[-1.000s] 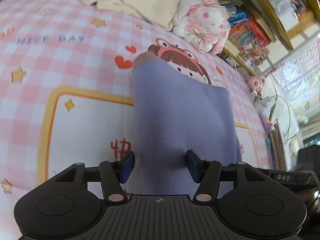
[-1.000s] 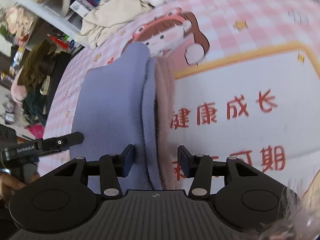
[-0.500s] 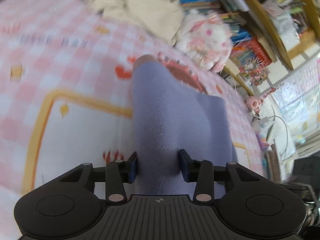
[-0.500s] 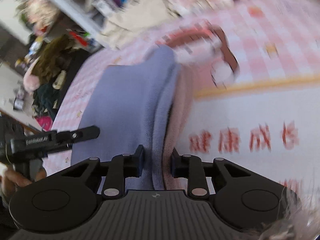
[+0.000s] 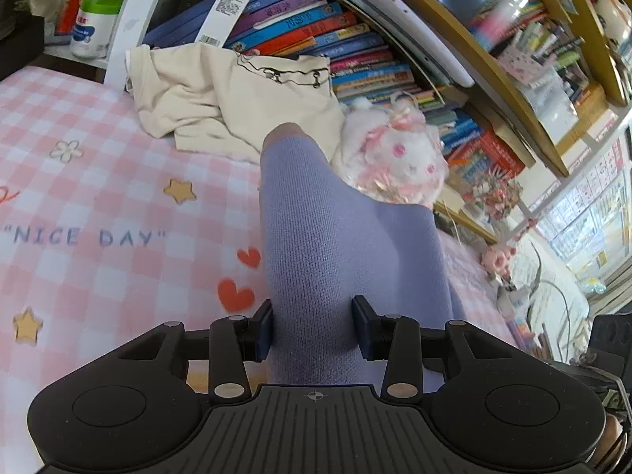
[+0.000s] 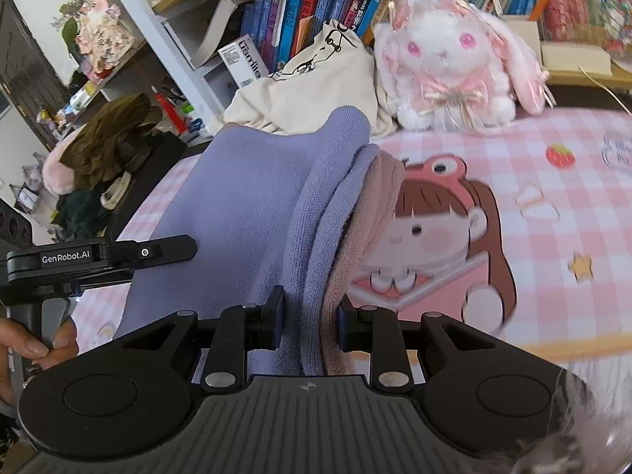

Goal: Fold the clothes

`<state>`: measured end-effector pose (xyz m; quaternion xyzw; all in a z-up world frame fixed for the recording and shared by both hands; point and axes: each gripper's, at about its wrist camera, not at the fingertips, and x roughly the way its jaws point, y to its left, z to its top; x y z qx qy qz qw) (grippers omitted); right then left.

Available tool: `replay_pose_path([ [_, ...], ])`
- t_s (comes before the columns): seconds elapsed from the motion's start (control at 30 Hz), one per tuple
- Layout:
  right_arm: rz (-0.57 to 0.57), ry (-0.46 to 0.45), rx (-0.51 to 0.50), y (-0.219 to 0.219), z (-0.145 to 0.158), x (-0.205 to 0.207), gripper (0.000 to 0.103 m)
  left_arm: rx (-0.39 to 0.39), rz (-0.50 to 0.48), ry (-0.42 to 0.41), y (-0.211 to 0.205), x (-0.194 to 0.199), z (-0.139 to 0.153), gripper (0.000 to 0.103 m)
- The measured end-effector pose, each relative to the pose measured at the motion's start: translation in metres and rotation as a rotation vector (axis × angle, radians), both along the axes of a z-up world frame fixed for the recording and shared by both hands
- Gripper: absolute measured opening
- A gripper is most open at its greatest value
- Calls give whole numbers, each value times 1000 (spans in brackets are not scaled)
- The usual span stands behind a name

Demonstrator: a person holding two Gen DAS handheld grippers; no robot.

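A folded lavender knit garment (image 5: 339, 245) with a pink inner layer (image 6: 371, 221) is lifted off the pink checked blanket (image 5: 98, 205). My left gripper (image 5: 313, 328) is shut on one side of the folded stack. My right gripper (image 6: 310, 324) is shut on the other side, pinching the lavender and pink layers together. The left gripper also shows in the right wrist view (image 6: 98, 256) at the garment's left edge, held by a hand.
A cream garment (image 5: 221, 91) lies bunched at the blanket's far edge. A white and pink plush rabbit (image 6: 450, 59) sits beside it. Shelves of books (image 5: 316, 27) rise behind. Dark clutter (image 6: 106, 158) lies off the bed's left.
Both grippers have closed on the folded garment and lifted it. The views have tilted up from the blanket toward the bookshelf.
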<state>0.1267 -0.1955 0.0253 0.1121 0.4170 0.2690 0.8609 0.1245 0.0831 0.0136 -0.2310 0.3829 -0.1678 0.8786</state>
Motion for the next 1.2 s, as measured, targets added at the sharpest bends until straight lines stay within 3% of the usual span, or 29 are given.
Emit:
replay_pose_path([
  [0.33,-45,38,-53,31,-19,55,24,-22,2,43,24,59,-27,39],
  [0.6,-95,66,-69,50,-30,96,24,-104,56,126,49,101,-52,39],
  [0.87,-181,123,-34,57,-47,126,26,-99,76,145,56,125,-58,42],
  [1.0,-217,146,9,52,-52,132,37,-49,94,126,52,125,-56,54],
  [1.03,-215,137,10,52,-50,130,40,-21,97,120,50,124,-54,61],
  [1.2,-223,72,-11,45,-39,104,59,79,99,34,46,100,-35,73],
])
